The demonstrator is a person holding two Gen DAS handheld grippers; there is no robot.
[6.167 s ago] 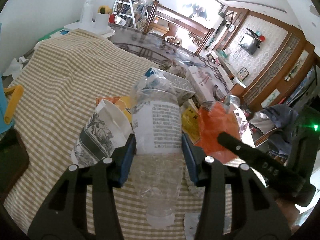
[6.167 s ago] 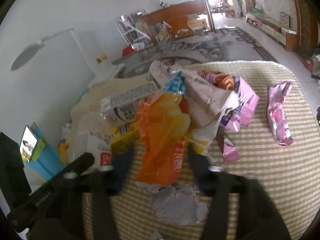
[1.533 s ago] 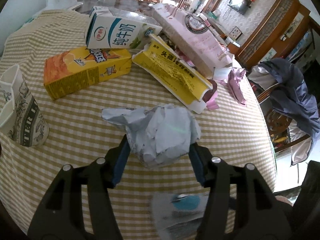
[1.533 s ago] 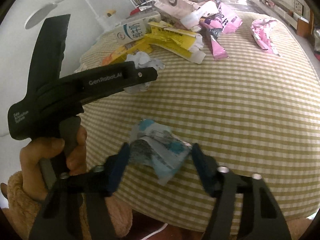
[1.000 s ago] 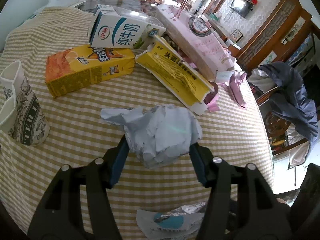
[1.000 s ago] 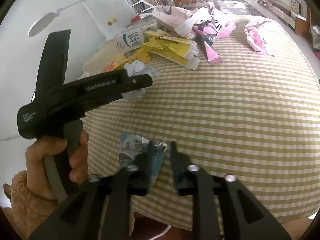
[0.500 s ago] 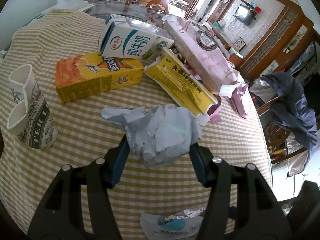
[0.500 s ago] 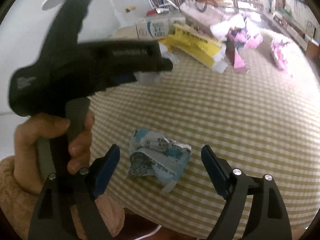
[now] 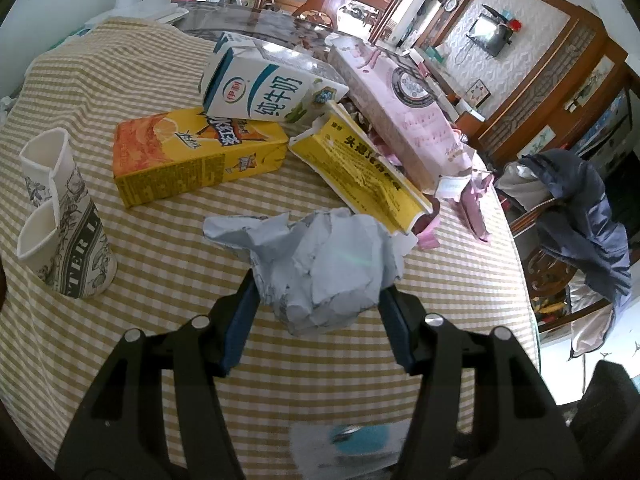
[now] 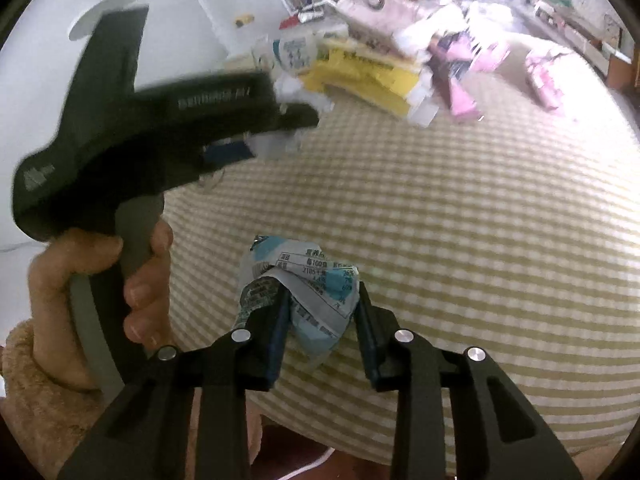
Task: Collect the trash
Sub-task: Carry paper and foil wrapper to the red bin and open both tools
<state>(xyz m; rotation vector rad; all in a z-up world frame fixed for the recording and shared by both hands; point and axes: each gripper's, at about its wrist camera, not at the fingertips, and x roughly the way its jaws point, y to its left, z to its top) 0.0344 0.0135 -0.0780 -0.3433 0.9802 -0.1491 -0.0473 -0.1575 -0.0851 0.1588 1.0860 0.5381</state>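
Observation:
My left gripper (image 9: pixel 320 308) is shut on a crumpled grey-white paper ball (image 9: pixel 320 264) and holds it above the checked tablecloth. My right gripper (image 10: pixel 322 308) is shut on a crumpled blue-and-white wrapper (image 10: pixel 298 284) near the table's front edge; the wrapper shows blurred at the bottom of the left wrist view (image 9: pixel 352 440). The left gripper's black body (image 10: pixel 160 128) and the hand holding it fill the left of the right wrist view.
On the table lie a yellow juice carton (image 9: pixel 192 160), a white milk carton (image 9: pixel 268 88), a torn yellow box (image 9: pixel 360 172), a pink bag (image 9: pixel 404 112), pink wrappers (image 10: pixel 464 92) and a squashed paper cup (image 9: pixel 60 216). A chair with a dark jacket (image 9: pixel 580 220) stands right.
My right gripper was open around the blue wrapper and has shut on it. My left gripper keeps holding the paper ball and has drawn back a little from the cartons.

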